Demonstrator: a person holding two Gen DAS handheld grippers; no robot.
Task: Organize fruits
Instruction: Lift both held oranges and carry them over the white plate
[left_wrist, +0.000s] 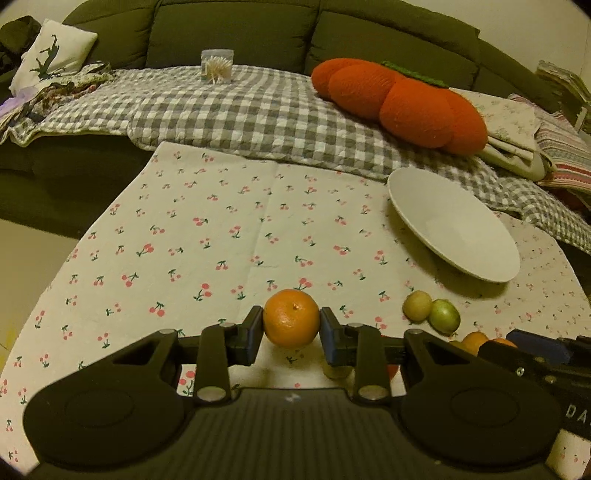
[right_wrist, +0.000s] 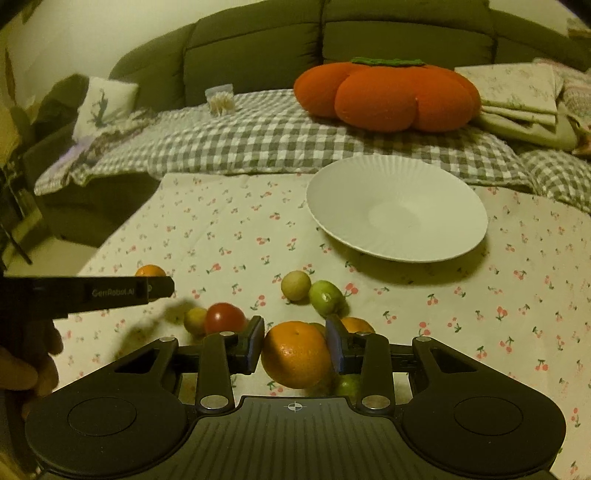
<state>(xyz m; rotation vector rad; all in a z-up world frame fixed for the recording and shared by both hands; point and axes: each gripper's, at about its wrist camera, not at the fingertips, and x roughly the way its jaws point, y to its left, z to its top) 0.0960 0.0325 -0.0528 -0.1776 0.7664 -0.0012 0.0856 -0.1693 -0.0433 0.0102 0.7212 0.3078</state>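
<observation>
My left gripper (left_wrist: 291, 328) is shut on a small orange (left_wrist: 291, 323), held just above the cherry-print cloth. My right gripper (right_wrist: 295, 347) is shut on a larger orange (right_wrist: 297, 354) among the loose fruit. A white plate (right_wrist: 424, 236) stands empty at the far right; it also shows in the left wrist view (left_wrist: 472, 254). On the cloth lie a yellow-green fruit (right_wrist: 295, 285), a green fruit (right_wrist: 325, 297), a red tomato (right_wrist: 224, 317), a small yellow fruit (right_wrist: 195, 320) and another orange (right_wrist: 356, 325). The left gripper's body (right_wrist: 110, 291) crosses the left of the right view, with its orange (right_wrist: 149, 270) behind it.
The table wears a cherry-print cloth (left_wrist: 221, 240). Behind it a checked blanket (left_wrist: 240, 110) covers a green sofa with an orange pumpkin cushion (left_wrist: 402, 99), a clear jar of cotton swabs (left_wrist: 217, 66), a white pillow (left_wrist: 51, 55) and folded linens (right_wrist: 517, 99).
</observation>
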